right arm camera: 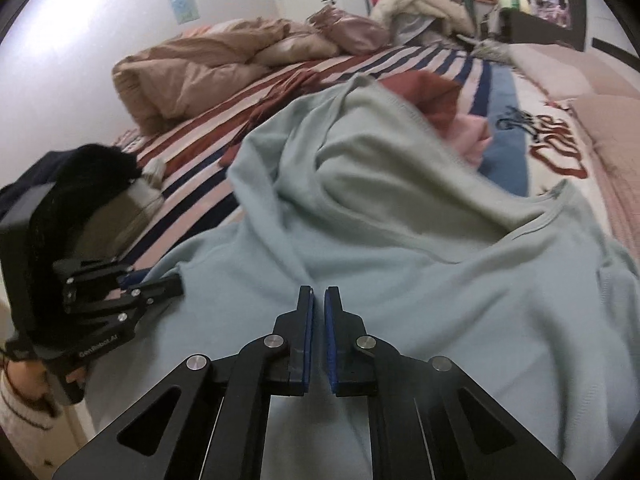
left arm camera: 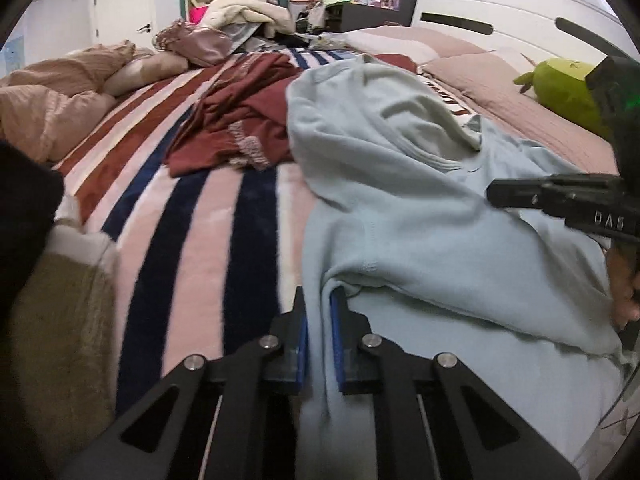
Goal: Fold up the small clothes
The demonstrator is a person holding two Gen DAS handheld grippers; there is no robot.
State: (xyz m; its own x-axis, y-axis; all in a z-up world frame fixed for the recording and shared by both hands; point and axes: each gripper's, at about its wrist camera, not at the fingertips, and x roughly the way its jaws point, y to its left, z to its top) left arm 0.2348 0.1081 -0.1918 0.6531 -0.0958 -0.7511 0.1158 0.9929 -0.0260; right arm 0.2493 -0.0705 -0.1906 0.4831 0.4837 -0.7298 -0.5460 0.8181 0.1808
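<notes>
Nearest the lens in the left wrist view, the left claw (left arm camera: 318,320) is clenched on a ridge of the pale blue top (left arm camera: 400,208), cloth running up between its blue pads (left arm camera: 335,344), low and centre in the frame; that pinch looks meant to keep the side edge under control while a fold is made. In the right wrist view the right claw (right arm camera: 319,320) sits low and centre with its pads almost together; whether any cloth is caught between them I cannot tell, since only a thin dark gap shows. Across the middle of both frames the top lies spread on the striped blanket (left arm camera: 192,216) of the bed, one part already turned back over the body so the neckline (right arm camera: 532,224) shows at right of centre; a first fold seems under way. At the upper middle of the left view a dark red garment (left arm camera: 240,120) lies crumpled just beside the top, probably waiting its turn. A green plush toy (left arm camera: 564,88) rests at the upper right by the pillows (left arm camera: 472,68), clear of the work.
</notes>
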